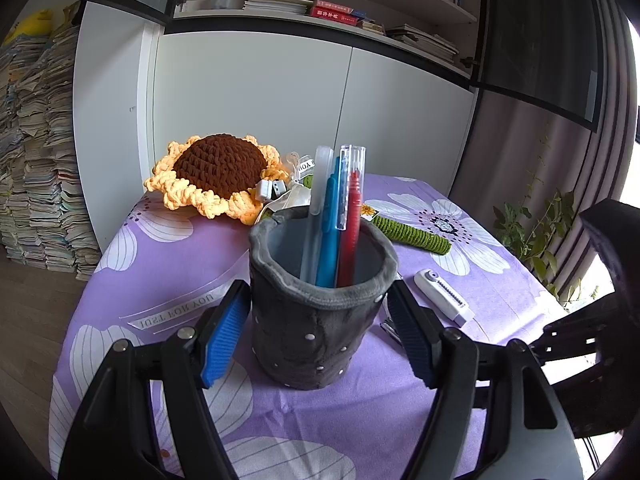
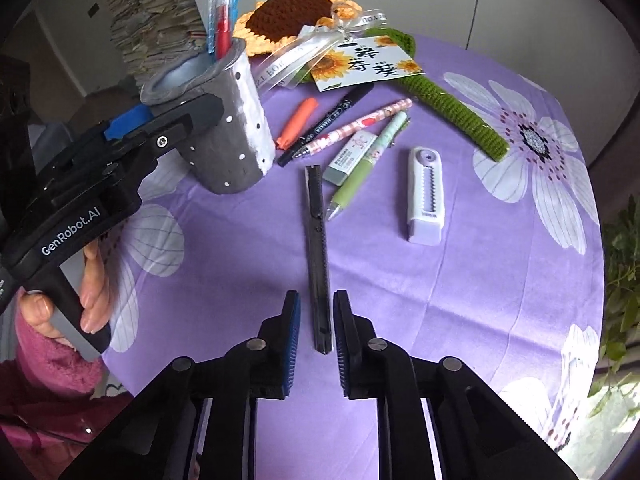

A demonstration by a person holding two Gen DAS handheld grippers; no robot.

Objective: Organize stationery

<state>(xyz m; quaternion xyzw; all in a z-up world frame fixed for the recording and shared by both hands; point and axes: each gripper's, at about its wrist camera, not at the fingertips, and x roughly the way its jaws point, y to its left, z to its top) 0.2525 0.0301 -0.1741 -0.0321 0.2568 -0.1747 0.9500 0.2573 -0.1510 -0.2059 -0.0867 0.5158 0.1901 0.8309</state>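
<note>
A grey soft pen holder (image 1: 320,304) with white dots stands on the purple floral tablecloth (image 1: 168,280), holding a blue pen, a red pen and a clear ruler. My left gripper (image 1: 320,320) is closed around its sides, pads touching it; it also shows in the right wrist view (image 2: 224,128). My right gripper (image 2: 317,320) is open, its fingers on either side of the near end of a black utility knife (image 2: 316,240) lying on the cloth. Beyond lie an orange marker (image 2: 298,122), a black marker (image 2: 328,120), a pink pen (image 2: 360,124), a green pen (image 2: 368,160) and an eraser (image 2: 350,156).
A white cutter tool (image 2: 426,192) lies right of the pens. A crochet sunflower (image 2: 296,16) with green stem (image 2: 452,116), ribbon and card (image 2: 364,64) lies at the back. Cabinets, book stacks and a plant stand beyond the table edges.
</note>
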